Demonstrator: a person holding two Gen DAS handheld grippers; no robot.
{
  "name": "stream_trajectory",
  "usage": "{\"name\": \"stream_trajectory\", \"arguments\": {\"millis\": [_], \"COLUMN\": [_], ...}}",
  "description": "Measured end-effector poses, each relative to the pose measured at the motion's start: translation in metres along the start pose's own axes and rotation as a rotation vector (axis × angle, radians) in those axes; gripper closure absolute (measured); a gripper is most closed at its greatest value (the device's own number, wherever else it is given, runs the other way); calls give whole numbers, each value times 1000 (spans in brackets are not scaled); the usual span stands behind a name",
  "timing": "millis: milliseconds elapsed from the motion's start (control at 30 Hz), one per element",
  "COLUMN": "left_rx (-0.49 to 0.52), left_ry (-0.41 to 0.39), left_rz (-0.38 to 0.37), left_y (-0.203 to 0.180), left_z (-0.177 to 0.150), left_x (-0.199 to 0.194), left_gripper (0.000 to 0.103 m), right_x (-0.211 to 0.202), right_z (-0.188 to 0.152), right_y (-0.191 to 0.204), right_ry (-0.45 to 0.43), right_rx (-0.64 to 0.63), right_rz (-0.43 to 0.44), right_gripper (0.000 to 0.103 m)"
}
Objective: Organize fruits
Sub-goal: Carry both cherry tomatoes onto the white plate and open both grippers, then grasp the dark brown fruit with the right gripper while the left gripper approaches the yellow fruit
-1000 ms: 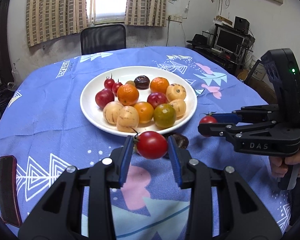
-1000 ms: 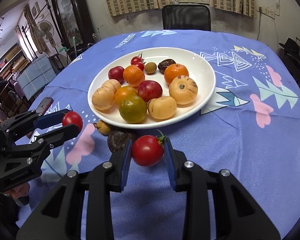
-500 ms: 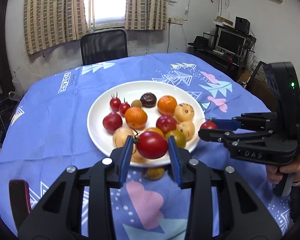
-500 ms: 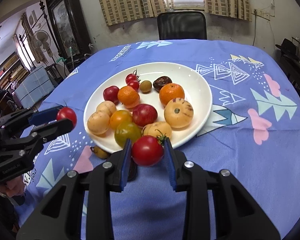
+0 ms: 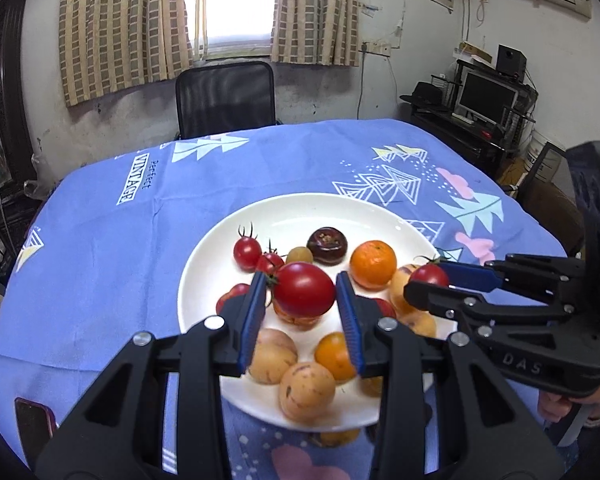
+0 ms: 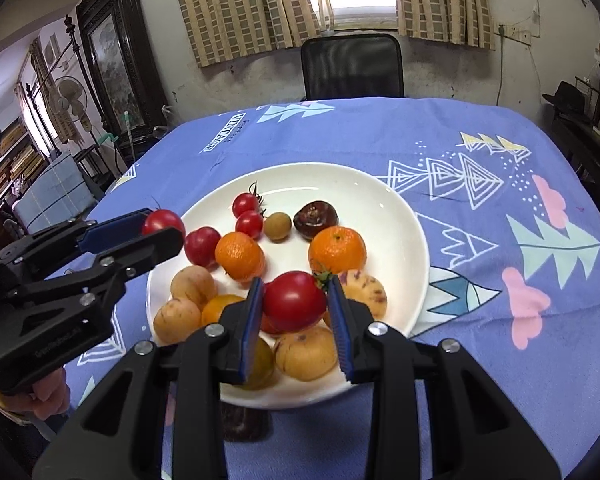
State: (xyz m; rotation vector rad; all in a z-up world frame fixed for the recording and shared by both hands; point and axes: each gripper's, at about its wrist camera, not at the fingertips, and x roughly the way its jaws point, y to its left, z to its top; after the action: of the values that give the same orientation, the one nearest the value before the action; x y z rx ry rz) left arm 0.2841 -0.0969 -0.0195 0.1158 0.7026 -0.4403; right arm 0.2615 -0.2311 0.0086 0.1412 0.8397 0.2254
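Tomatoes fill both my grippers: the left gripper (image 5: 302, 310) is clamped on one tomato (image 5: 304, 289), the right gripper (image 6: 296, 312) on another tomato (image 6: 294, 301). Each hangs above the white plate (image 6: 384, 216) of fruit just ahead of my fingers.

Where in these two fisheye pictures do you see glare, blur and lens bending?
Left wrist view: the bright curtained window is blown out white, and the round white plate has a smeared near rim. Right wrist view: the blue patterned tablecloth bulges at its edges, and the corners go black.
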Motion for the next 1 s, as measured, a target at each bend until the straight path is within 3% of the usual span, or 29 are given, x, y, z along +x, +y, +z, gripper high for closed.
{"name": "stream_trajectory", "arguments": {"millis": [367, 400, 500, 533, 800, 1000], "left_rx": [-60, -59, -46, -41, -51, 8], "left_ry": [41, 41, 19, 5, -36, -70], "left_rz": [-10, -5, 28, 41, 58, 85], "left_y": [16, 16, 14, 14, 18, 14], "left_z": [6, 6, 5, 5, 12, 12], "left_x": [39, 40, 40, 37, 21, -9], "left_gripper": [66, 64, 34, 31, 20, 14], "right_x": [24, 25, 27, 27, 13, -5], "right_z": [8, 9, 9, 10, 12, 7], "right_y": [-3, -2, -2, -2, 2, 9], "right_ry": [7, 4, -2, -6, -40, -59], "right_rx": [5, 1, -6, -5, -3, -8], "right_rz": [-12, -14, -17, -14, 5, 17], "right_gripper": [70, 69, 67, 66, 65, 65]}}
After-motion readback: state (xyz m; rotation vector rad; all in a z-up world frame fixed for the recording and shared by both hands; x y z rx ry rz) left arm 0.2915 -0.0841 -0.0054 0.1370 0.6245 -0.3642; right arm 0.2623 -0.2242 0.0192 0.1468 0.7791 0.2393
